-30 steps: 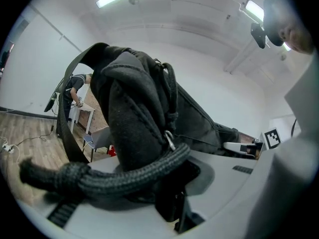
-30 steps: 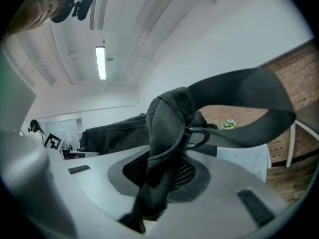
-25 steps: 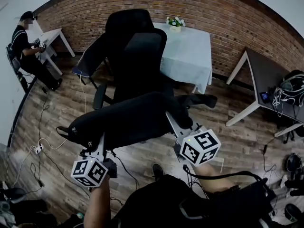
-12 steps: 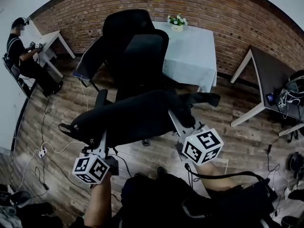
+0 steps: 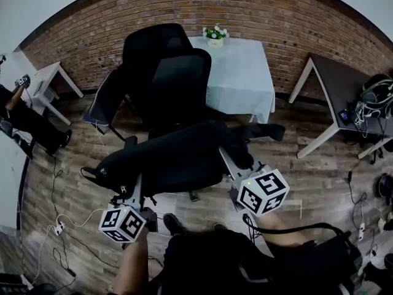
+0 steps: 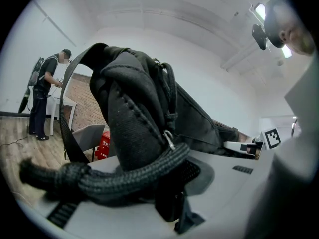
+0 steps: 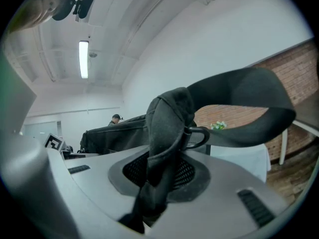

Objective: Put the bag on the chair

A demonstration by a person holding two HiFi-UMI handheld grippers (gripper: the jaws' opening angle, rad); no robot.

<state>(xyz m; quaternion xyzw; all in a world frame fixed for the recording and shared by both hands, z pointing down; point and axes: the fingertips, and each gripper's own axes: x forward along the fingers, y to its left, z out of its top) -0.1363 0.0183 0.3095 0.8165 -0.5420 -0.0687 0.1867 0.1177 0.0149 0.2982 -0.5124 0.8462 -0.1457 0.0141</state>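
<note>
Brick wall behind, plank floor below. Black bag carried level before black office chair, over its seat; contact unclear. Left gripper clamped on braided cord at one end, right gripper on fabric tab at the other. White-clothed table with flowers just behind chair; cables at left.
</note>
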